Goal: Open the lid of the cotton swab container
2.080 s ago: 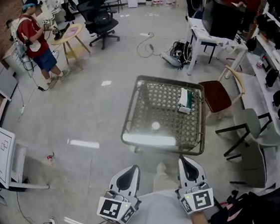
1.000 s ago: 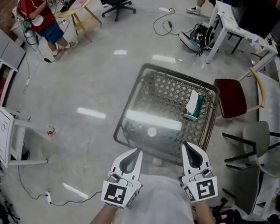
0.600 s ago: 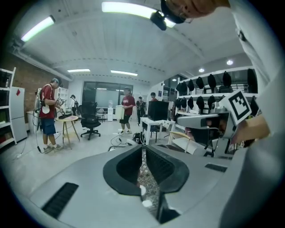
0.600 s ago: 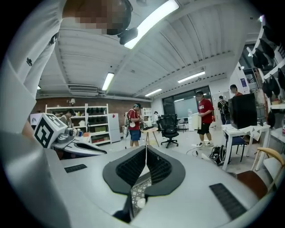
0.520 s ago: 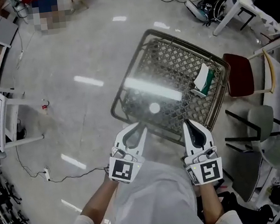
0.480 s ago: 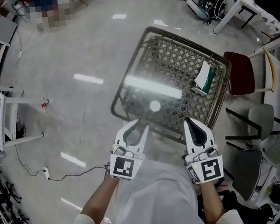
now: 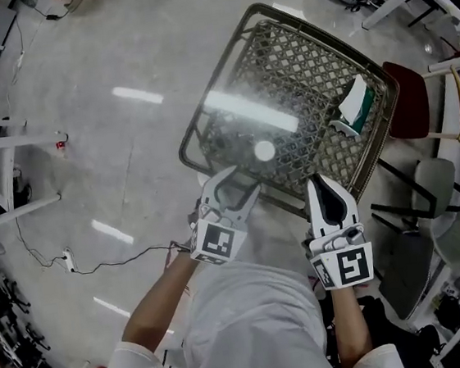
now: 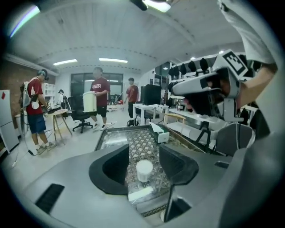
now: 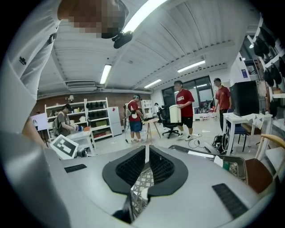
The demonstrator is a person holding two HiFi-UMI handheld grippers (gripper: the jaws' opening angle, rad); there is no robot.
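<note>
The left gripper [image 7: 233,193] hovers over the near edge of the table [image 7: 300,72]. Its dark, scooped jaws are spreading apart, and they press on nothing. In the left gripper view [image 8: 144,165], the cotton swab container [image 8: 144,170] shows through the gap, standing just ahead of the tips. It is a small cylinder with a round white lid, still shut [image 7: 264,150]. The tabletop is glossy glass over a diamond lattice weave, in a rounded metal frame. The right gripper [image 7: 323,189] has its ribbed black jaws pressed together and empty [image 9: 145,165]. A green-and-white tissue box [image 7: 355,105] lies at the table's right edge.
</note>
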